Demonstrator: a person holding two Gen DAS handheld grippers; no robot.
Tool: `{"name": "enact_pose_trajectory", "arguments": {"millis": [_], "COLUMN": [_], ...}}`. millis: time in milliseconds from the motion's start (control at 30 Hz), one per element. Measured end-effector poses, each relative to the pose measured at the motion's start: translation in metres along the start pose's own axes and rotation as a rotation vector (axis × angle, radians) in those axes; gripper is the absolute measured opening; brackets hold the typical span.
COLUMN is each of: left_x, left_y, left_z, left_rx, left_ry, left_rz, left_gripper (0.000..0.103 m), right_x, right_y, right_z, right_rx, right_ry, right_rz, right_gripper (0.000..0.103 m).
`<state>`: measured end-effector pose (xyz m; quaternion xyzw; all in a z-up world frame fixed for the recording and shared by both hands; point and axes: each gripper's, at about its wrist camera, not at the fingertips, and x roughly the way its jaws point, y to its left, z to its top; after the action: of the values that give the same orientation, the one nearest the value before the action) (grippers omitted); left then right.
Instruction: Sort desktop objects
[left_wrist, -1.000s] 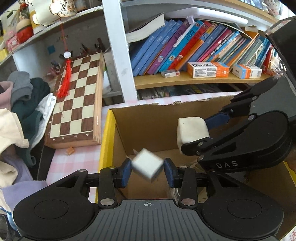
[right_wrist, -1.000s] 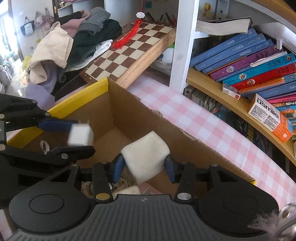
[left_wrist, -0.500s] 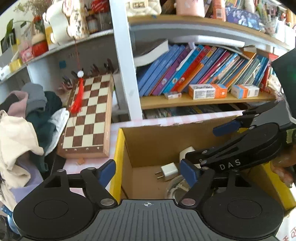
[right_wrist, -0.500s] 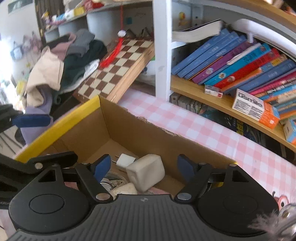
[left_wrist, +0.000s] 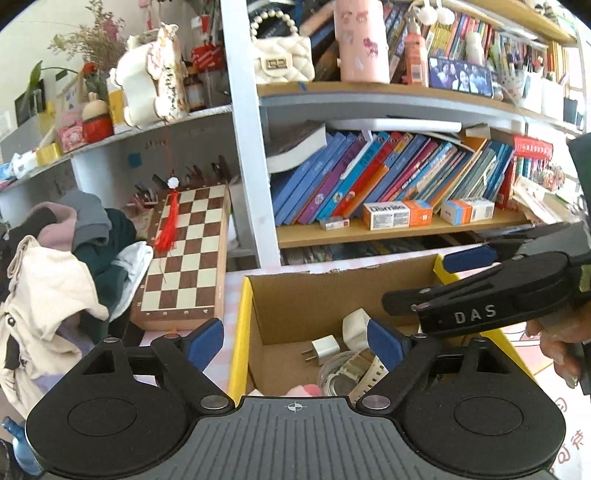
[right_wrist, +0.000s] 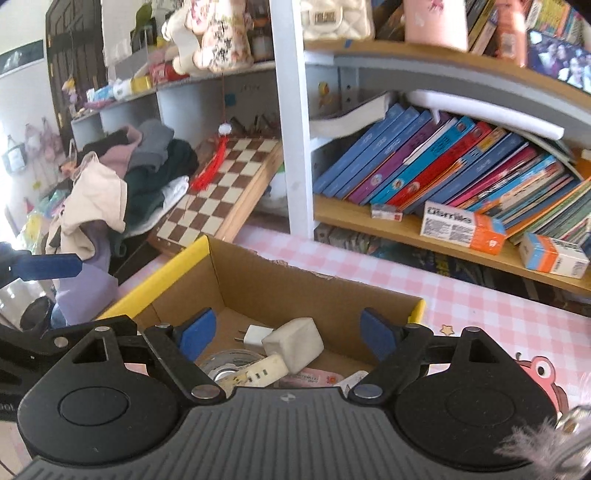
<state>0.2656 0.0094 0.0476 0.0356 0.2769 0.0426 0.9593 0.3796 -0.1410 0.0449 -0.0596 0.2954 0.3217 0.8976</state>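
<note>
An open cardboard box (left_wrist: 314, 299) with yellow-taped rims (right_wrist: 155, 284) sits on the pink checked tablecloth. Inside lie a small white plug charger (left_wrist: 325, 349) (right_wrist: 255, 334) and a bigger white block adapter (left_wrist: 354, 326) (right_wrist: 295, 341). My left gripper (left_wrist: 295, 339) hovers over the box's left rim, its jaws opening and nothing between them. My right gripper (right_wrist: 287, 334) hangs above the box's near side, jaws also opening and empty. In the left wrist view the right gripper (left_wrist: 428, 280) reaches in from the right, held by a hand (left_wrist: 557, 343).
The box also holds a watch (left_wrist: 356, 371), a round tin (right_wrist: 229, 365) and a cream power strip (right_wrist: 258, 371). A chessboard (left_wrist: 188, 258) leans left of the box beside a clothes heap (left_wrist: 66, 266). Bookshelves (left_wrist: 388, 232) rise behind.
Both grippers opened and let go of the white charger and the white block, which now lie in the box. Both grippers pulled back and up from the box.
</note>
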Motion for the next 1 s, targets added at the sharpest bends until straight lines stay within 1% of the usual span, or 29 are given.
{"name": "enact_pose_trajectory", "arguments": {"millis": [267,367,433,600,767,833,900,1000], "left_x": [-0.031,-0.043,-0.051,-0.071,-0.098,-0.109,-0.119,-0.131], "left_y": [0.007,0.007,0.007,0.007,0.007,0.006,0.002,-0.002], "left_z": [-0.012,-0.02,-0.027,-0.047,-0.076,-0.089,-0.104,-0.116], "left_rx": [-0.037,-0.049,-0.053,-0.059,-0.084,-0.098,-0.089,-0.045], "left_ry": [-0.053,-0.061,-0.061,-0.058,-0.038,-0.026,-0.008,0.004], "left_rz": [0.004,0.0,-0.001,-0.018,-0.028,-0.03,-0.039,-0.043], "left_gripper": [0.089,0.092,0.095,0.096,0.098,0.1,0.1,0.1], "right_x": [-0.046,-0.063,-0.073,-0.096,-0.12,-0.129,-0.137,-0.148], "right_y": [0.014,0.022,0.028,0.048,0.075,0.087,0.098,0.114], "right_z": [-0.022,-0.033,-0.042,-0.067,-0.097,-0.109,-0.122,-0.137], "right_rx": [0.058,0.07,0.072,0.076,0.07,0.062,0.056,0.045], "right_ry": [-0.1,-0.12,-0.126,-0.12,-0.112,-0.112,-0.108,-0.096], "right_rz": [-0.079,-0.115,-0.138,-0.19,-0.255,-0.283,-0.308,-0.327], "right_gripper": [0.086,0.087,0.089,0.091,0.096,0.1,0.1,0.101]}}
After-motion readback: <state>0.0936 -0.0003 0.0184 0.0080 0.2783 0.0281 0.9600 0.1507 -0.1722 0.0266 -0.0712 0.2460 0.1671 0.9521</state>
